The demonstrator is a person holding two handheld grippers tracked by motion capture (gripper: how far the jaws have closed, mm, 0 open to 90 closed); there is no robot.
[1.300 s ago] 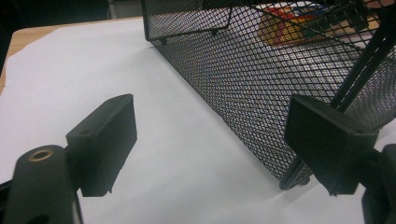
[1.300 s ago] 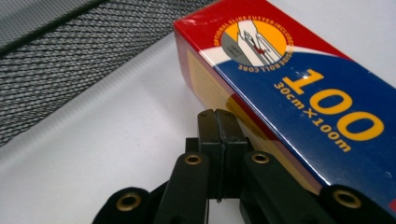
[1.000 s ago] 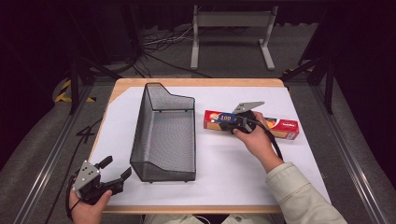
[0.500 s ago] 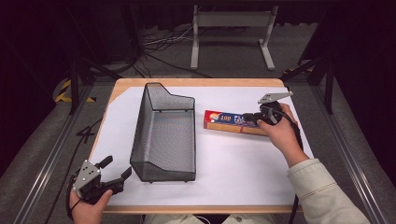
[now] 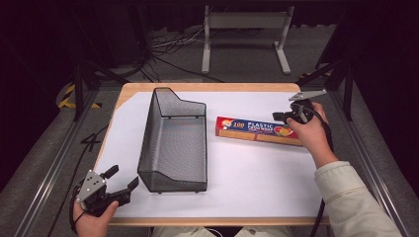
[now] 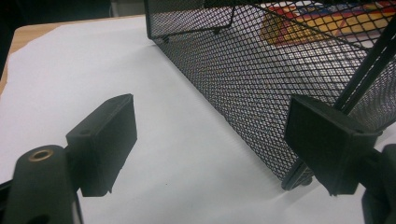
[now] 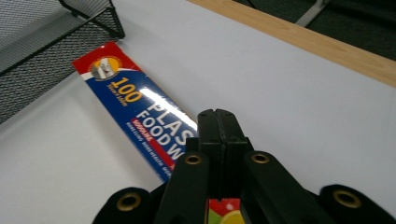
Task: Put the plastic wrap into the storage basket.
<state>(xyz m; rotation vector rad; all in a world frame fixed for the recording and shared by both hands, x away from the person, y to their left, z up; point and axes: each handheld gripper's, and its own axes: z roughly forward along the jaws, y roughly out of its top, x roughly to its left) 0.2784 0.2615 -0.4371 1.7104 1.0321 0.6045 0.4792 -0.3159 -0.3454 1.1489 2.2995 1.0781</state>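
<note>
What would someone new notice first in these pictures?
A black wire mesh basket stands mid-table on white paper, with a bright plastic food wrap box lying flat to its right. The right gripper, jaws together, sits over that box's far end; the left gripper rests open near the basket's front corner.

Plastic food wrap box (image 7: 140,121): lettering cut short in the right gripper view, near end covered by the pressed-together jaws of the right claw (image 7: 219,122). In the left gripper view the box is seen through the mesh basket (image 6: 261,70) only; print unreadable. Basket's top and right side are cropped there. In the high view, the box's right end (image 5: 289,133) is masked by the right hand (image 5: 311,131); contact cannot be judged.
</note>
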